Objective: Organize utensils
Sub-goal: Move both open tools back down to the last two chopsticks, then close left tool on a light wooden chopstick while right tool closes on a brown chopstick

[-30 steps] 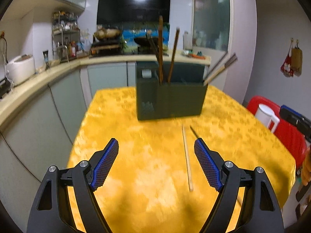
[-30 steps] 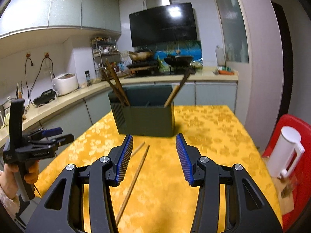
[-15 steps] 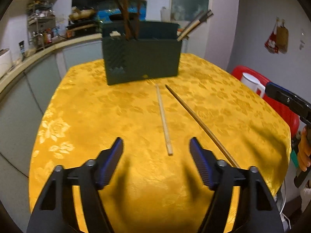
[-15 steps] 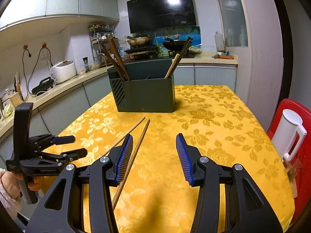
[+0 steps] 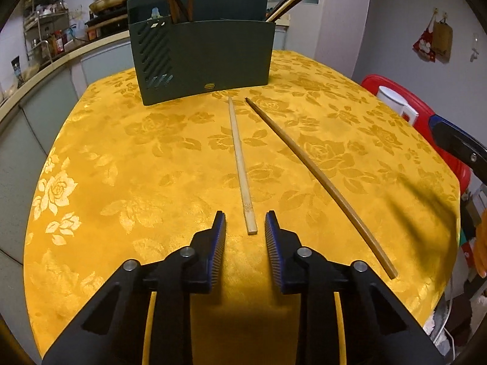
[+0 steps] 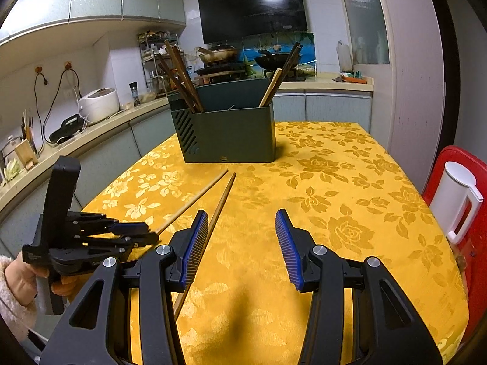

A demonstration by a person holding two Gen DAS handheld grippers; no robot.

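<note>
Two chopsticks lie loose on the yellow tablecloth: a pale bamboo chopstick (image 5: 240, 161) and a longer dark brown chopstick (image 5: 316, 176). A dark green utensil holder (image 5: 204, 57) with several chopsticks in it stands behind them. My left gripper (image 5: 245, 217) is low over the table, its jaws partly closed around the near end of the pale chopstick without touching it. My right gripper (image 6: 242, 219) is open and empty above the table; the dark chopstick (image 6: 220, 203) passes under its left finger. The left gripper (image 6: 146, 234) also shows in the right wrist view by the pale chopstick (image 6: 194, 200).
A red chair (image 6: 459, 182) with a white jug (image 6: 453, 194) on it stands at the table's right edge. A kitchen counter (image 6: 91, 140) with a rice cooker runs along the left. The right gripper's body (image 5: 456, 143) shows in the left wrist view.
My left gripper has come down and forward to the near end of the pale chopstick, and its jaws have narrowed. My right gripper has barely moved.
</note>
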